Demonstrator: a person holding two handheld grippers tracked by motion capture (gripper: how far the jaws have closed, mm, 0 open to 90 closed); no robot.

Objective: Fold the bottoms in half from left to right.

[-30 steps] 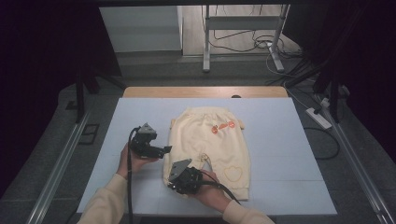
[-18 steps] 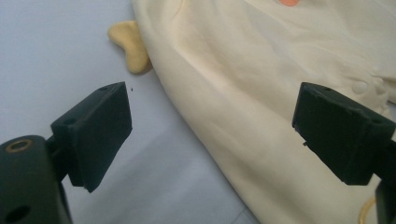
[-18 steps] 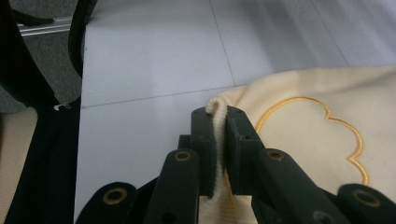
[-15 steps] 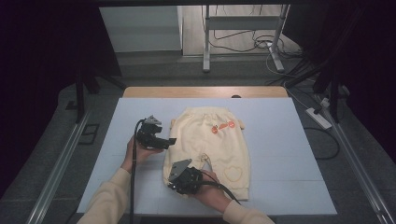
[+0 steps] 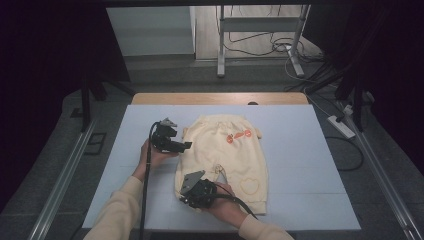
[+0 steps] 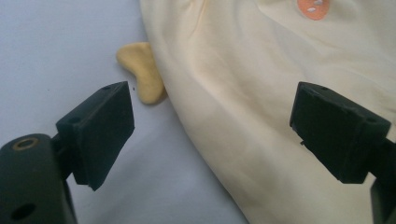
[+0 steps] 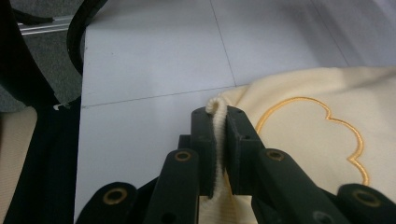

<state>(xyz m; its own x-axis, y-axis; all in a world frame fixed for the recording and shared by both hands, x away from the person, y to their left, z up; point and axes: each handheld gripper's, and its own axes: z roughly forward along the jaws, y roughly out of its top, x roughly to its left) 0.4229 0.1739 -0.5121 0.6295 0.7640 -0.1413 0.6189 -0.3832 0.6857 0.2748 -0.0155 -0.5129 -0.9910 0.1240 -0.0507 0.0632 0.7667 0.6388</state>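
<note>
1. High view: the cream garment (image 5: 227, 157) lies flat on the pale bench (image 5: 310, 150), near its middle. The left hand-held gripper (image 5: 186, 145) hovers at the garment's left edge; the right hand-held gripper (image 5: 184, 199) sits at the near left corner. The cloth looks light, soft and limp, so it will likely drape and fold when lifted.
2. Left gripper view: the jaws stand wide apart, empty, over the garment's side edge. A small tan tab (image 6: 140, 70) pokes out beside it. The edge seam seems a sound grasp point.
3. Right gripper view: the jaws are clamped on the ribbed hem (image 7: 216, 140). This thicker band should resist slipping.
</note>
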